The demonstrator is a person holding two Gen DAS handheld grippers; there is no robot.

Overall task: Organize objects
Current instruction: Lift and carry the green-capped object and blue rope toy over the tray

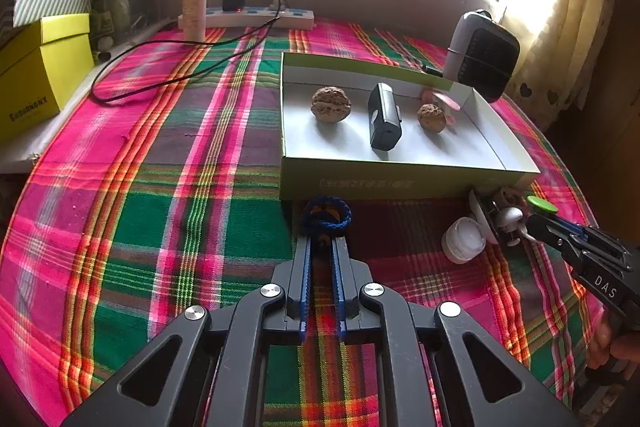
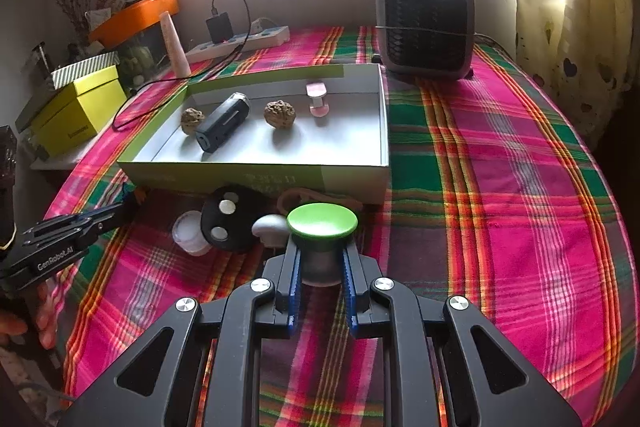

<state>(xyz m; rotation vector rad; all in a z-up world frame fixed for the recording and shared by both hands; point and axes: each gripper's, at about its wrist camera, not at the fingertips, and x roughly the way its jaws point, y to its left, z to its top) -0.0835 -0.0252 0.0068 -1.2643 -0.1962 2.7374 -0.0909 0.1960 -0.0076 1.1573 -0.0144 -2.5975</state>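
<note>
On the bright checked cloth (image 2: 500, 155), a flat box (image 2: 352, 183) is set out, and some things have already been put inside it: two bumpy nuts (image 1: 331, 104), a black gadget (image 1: 384, 117) lying between them, and a small pink piece (image 2: 318, 99) near the back wall. Just in front of the box, more small things are waiting: a white cap (image 2: 191, 233), a black disc with silver spots (image 2: 228, 219), and a white knob (image 2: 270, 225).

A green-topped mushroom toy (image 2: 322, 221) is held by the right gripper (image 2: 322, 269). Its grey stem is squeezed between the blue pads, so the jaws are closed on it. A blue woven ring (image 1: 326, 221) is pinched at the tips of the left gripper (image 1: 323, 243), whose jaws are almost together. The ring rests just beside the front wall of the box.

The picking-up step seems to be finished for both toys. Next, each toy probably needs to be lifted over the front wall and set down in a bare spot inside. Care is needed so the things already inside are not bumped.
</note>
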